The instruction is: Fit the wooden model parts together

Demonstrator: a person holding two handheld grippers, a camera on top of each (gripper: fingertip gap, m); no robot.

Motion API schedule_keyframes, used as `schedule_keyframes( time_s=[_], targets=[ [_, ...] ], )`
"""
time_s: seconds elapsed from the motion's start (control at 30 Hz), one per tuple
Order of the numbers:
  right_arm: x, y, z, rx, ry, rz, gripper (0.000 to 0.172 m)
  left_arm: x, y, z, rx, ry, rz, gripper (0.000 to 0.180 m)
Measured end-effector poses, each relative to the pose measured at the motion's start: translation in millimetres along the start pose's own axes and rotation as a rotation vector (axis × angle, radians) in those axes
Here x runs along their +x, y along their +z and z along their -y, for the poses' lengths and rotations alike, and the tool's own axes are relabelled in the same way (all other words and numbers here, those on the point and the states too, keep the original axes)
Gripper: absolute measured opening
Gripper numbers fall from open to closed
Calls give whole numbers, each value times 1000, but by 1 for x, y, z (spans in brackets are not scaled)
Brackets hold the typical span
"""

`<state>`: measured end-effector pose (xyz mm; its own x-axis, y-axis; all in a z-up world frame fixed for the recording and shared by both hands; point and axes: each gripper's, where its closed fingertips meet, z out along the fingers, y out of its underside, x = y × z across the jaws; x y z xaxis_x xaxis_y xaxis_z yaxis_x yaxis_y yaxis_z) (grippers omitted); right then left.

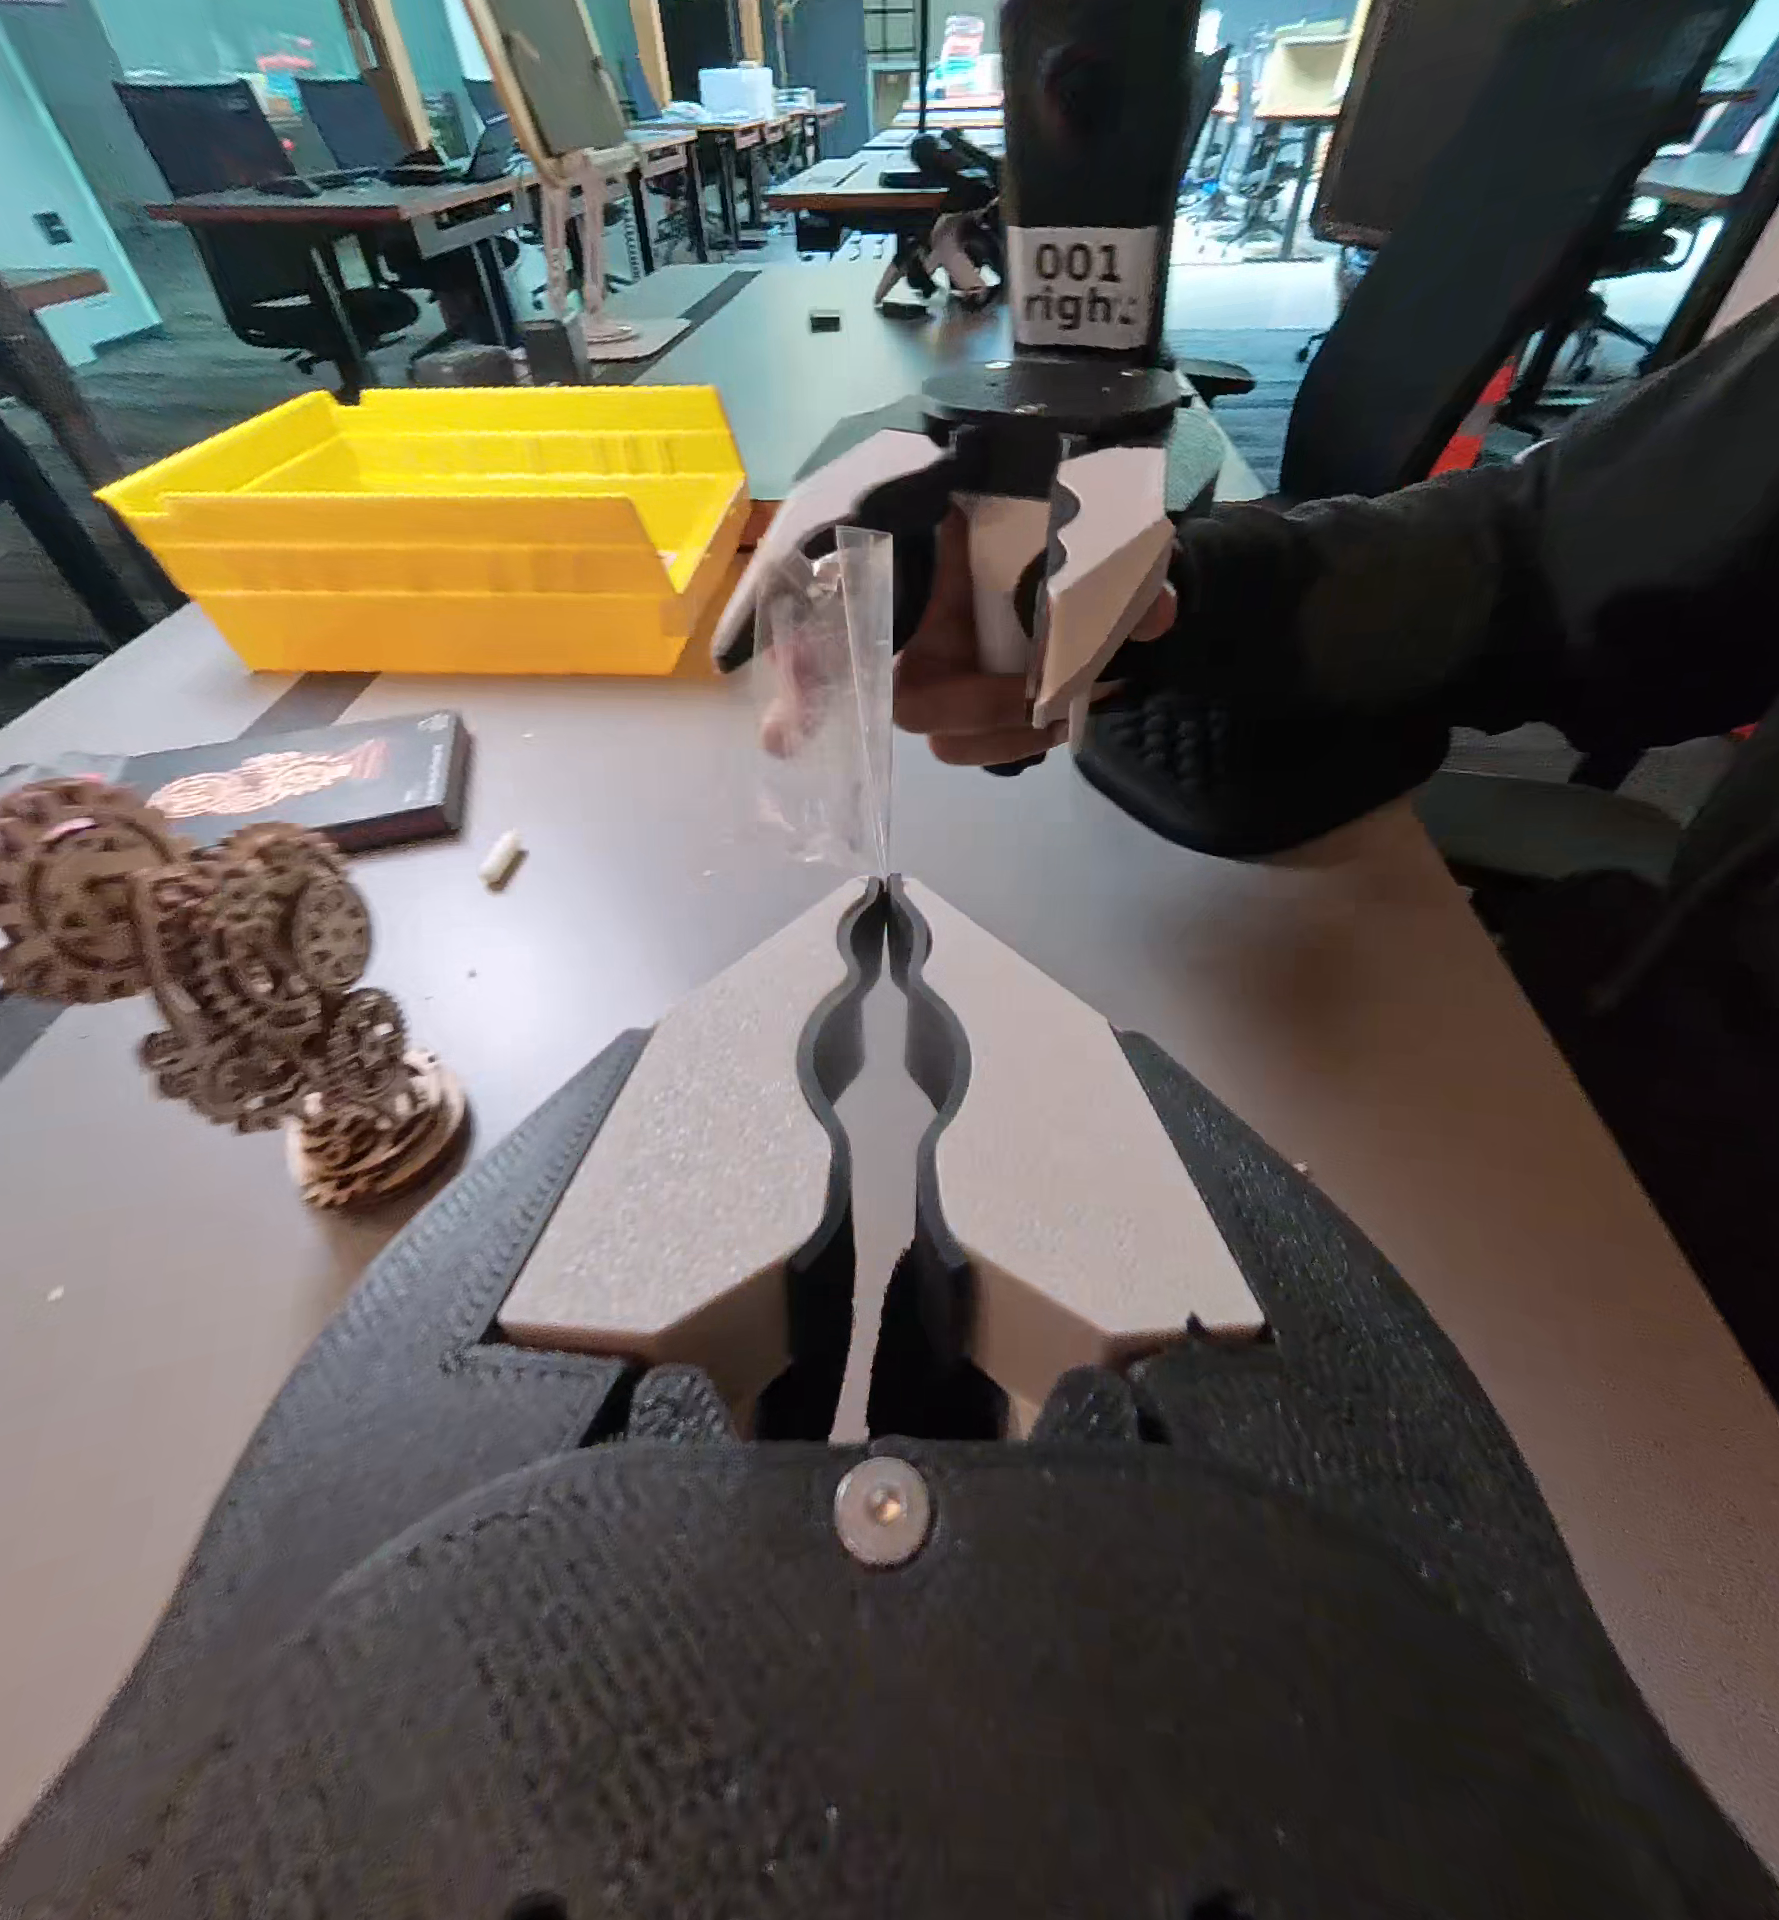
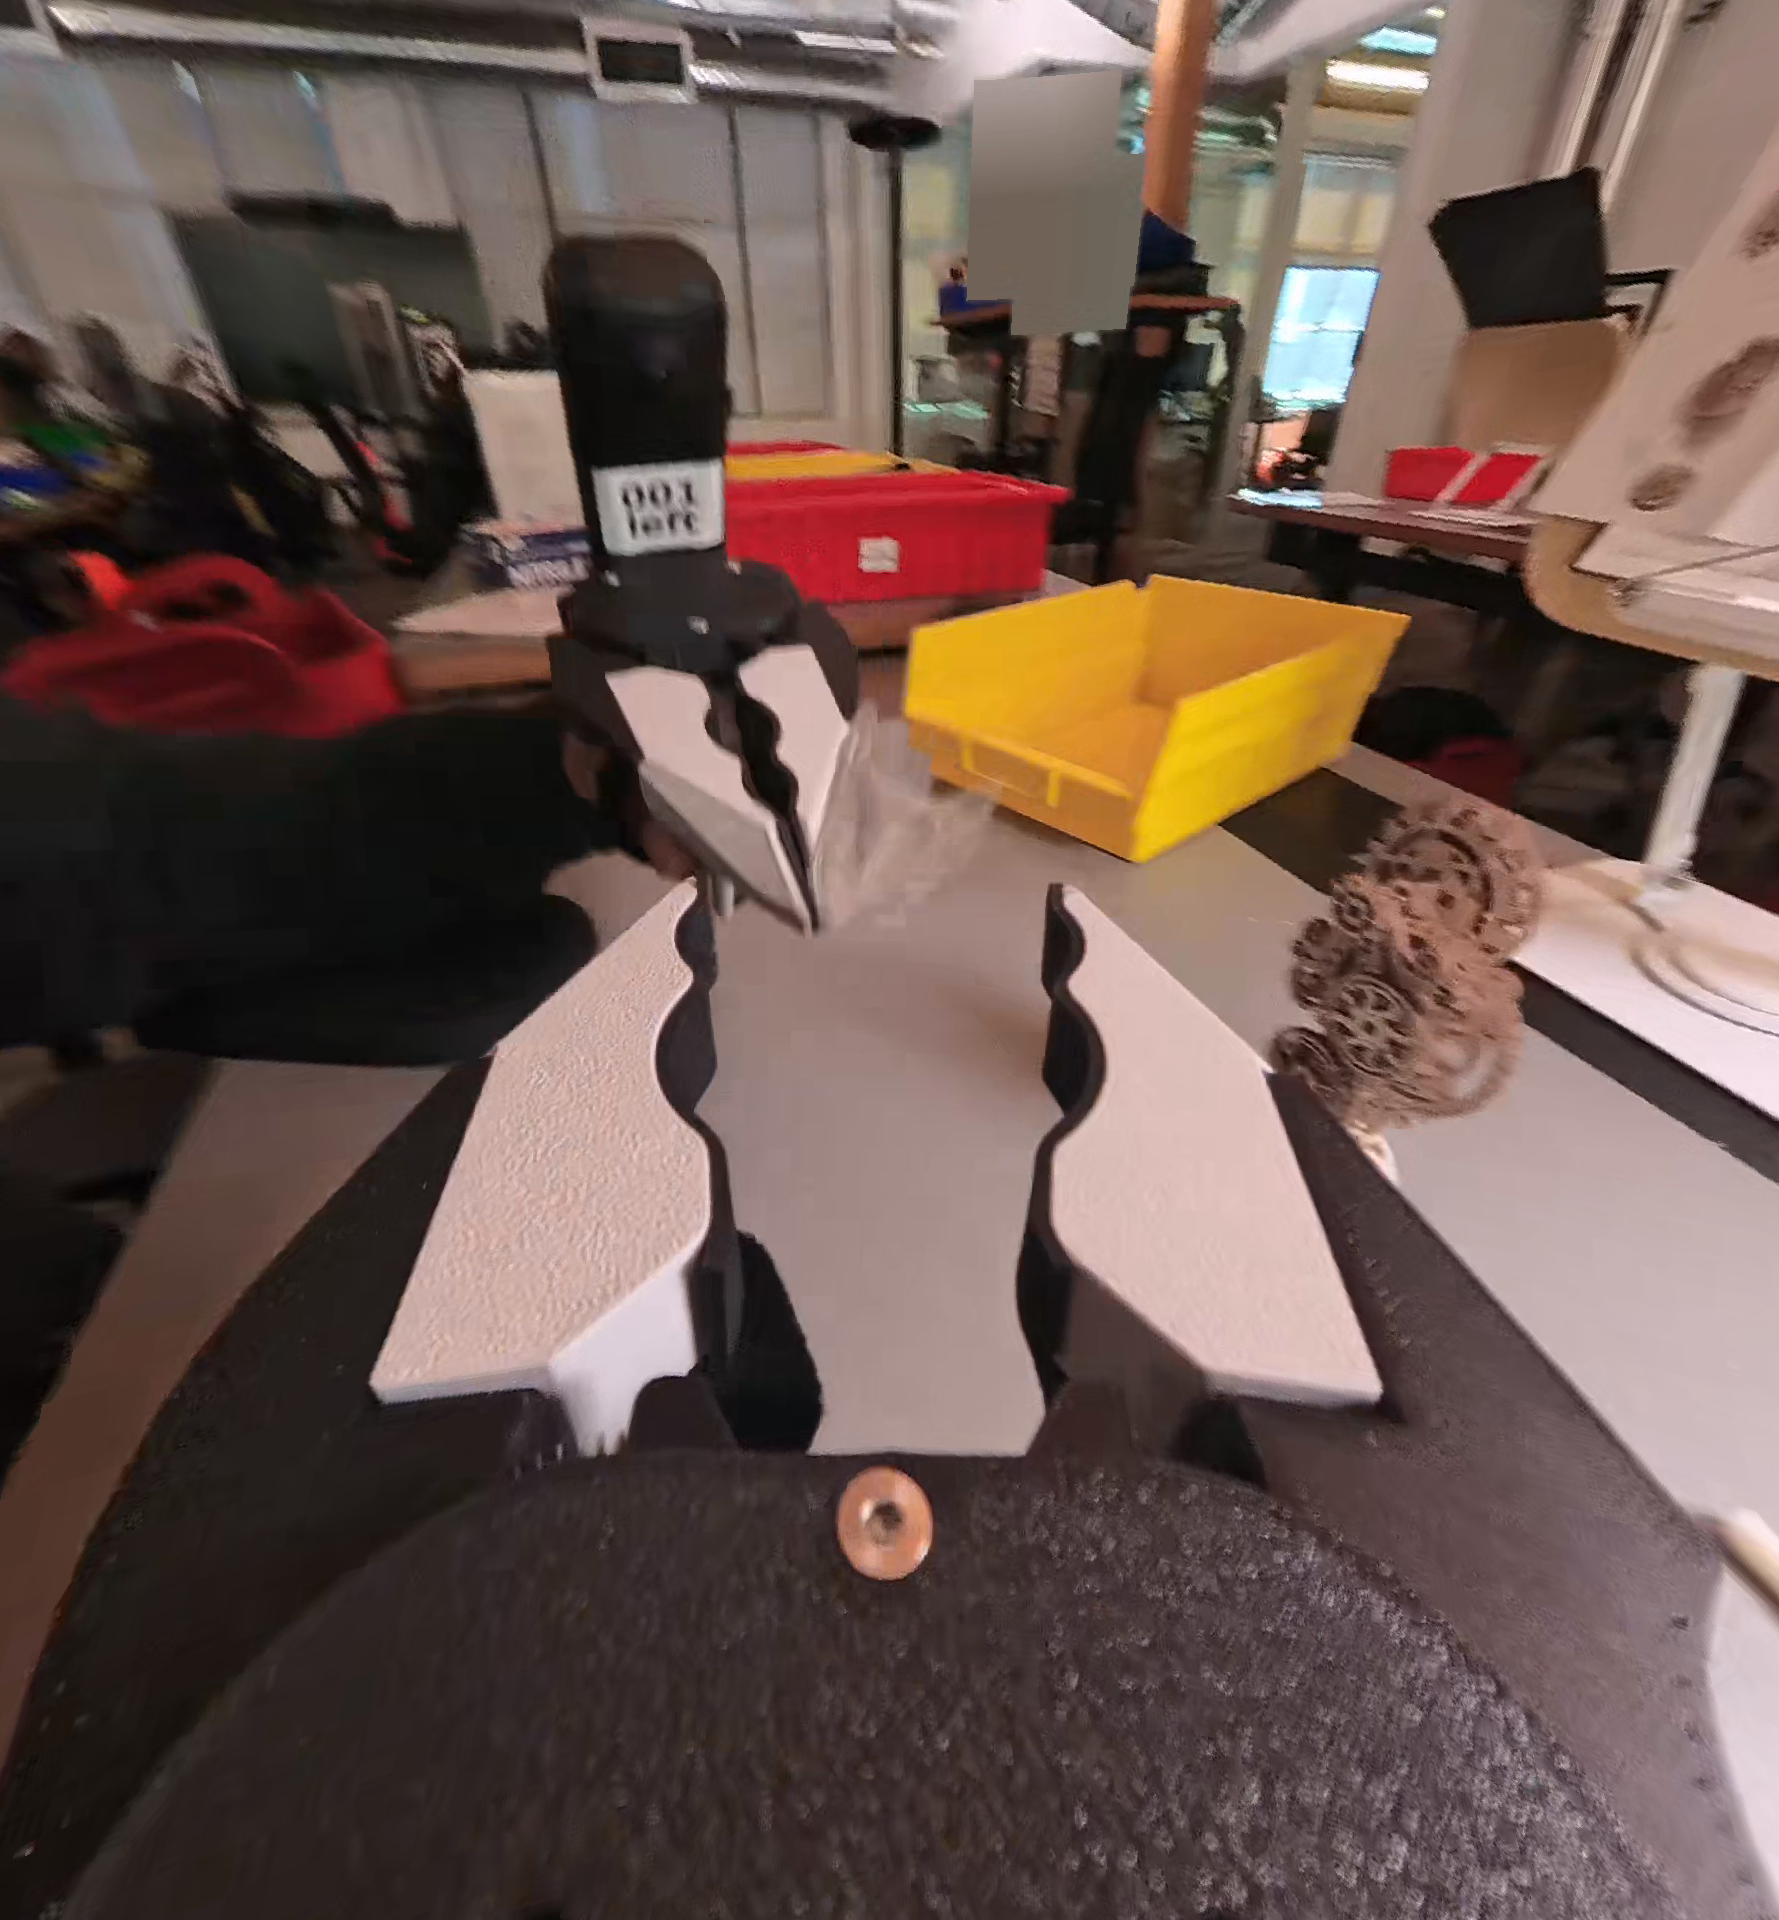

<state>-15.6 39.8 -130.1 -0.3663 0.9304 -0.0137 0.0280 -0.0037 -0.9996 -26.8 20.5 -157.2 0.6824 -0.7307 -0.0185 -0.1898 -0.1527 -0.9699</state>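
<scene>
Gear model [image 1: 199,987]: upright on table [image 1: 1124,1039] near yellow bin [image 1: 428,540], likely light, fragile, best taken by base; left gripper [image 1: 883,883] clamped on clear bag [image 1: 823,717]; right gripper [image 2: 874,914] apart, empty.

On the table [image 1: 604,831], the gear model [image 1: 210,977] is standing to the left of the left gripper [image 1: 883,885]. Behind the model a box [image 1: 313,779] is lying flat, with a small peg [image 1: 501,858] just to its right. Farther back a bin [image 1: 428,530] is sitting. A plastic bag [image 1: 823,707] is hanging between the left gripper's tips and the right gripper [image 1: 885,665] beyond.
</scene>
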Motion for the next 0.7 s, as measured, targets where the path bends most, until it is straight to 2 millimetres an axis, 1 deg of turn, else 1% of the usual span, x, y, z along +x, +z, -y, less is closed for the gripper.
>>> schedule_keyframes(
  time_s=[0.03,0.07,0.1,0.13,0.17,0.2,0.23,0.27,0.3,0.37,0.4,0.43,0.47,0.5,0.53,0.57,0.63,0.7],
  targets=[
    [-5,1,3,11,15,11,47,9,5,0,6,3,-9,0],
    [-8,1,6,8,-1,14,10,14,8,1,14,10,-4,0],
    [-11,0,9,10,-42,21,0,15,9,3,28,6,21,0],
    [-7,-5,14,1,-75,3,0,13,7,8,58,-6,48,0],
    [4,-14,21,-10,-98,-46,0,11,3,12,84,-28,74,11],
    [22,-27,30,-12,-120,-120,0,9,-3,13,94,-57,97,27],
    [49,-44,41,-20,-141,-226,0,6,-9,12,96,-85,126,39],
    [83,-67,48,-46,-161,-361,0,3,-15,10,107,-104,167,45],
    [123,-94,53,-90,-187,-523,0,-1,-22,8,124,-115,216,46],
    [204,-158,54,-196,-236,-847,0,-8,-31,-3,143,-123,300,48],
    [239,-188,48,-263,-235,-976,0,-12,-34,-10,141,-124,340,47],
    [268,-215,35,-341,-213,-1064,0,-16,-36,-16,137,-126,367,47],
    [291,-236,18,-421,-175,-1126,8,-20,-38,-20,127,-135,388,47],
    [308,-254,4,-480,-142,-1179,24,-23,-39,-24,110,-139,404,47],
    [318,-266,-5,-511,-122,-1220,42,-27,-41,-27,97,-137,420,48],
    [320,-270,-9,-511,-119,-1233,51,-31,-44,-29,93,-136,443,48],
    [312,-261,-2,-445,-161,-1222,56,-38,-50,-33,87,-141,478,48],
    [296,-242,6,-413,-217,-1188,56,-44,-53,-36,82,-148,501,47]
  ],
)
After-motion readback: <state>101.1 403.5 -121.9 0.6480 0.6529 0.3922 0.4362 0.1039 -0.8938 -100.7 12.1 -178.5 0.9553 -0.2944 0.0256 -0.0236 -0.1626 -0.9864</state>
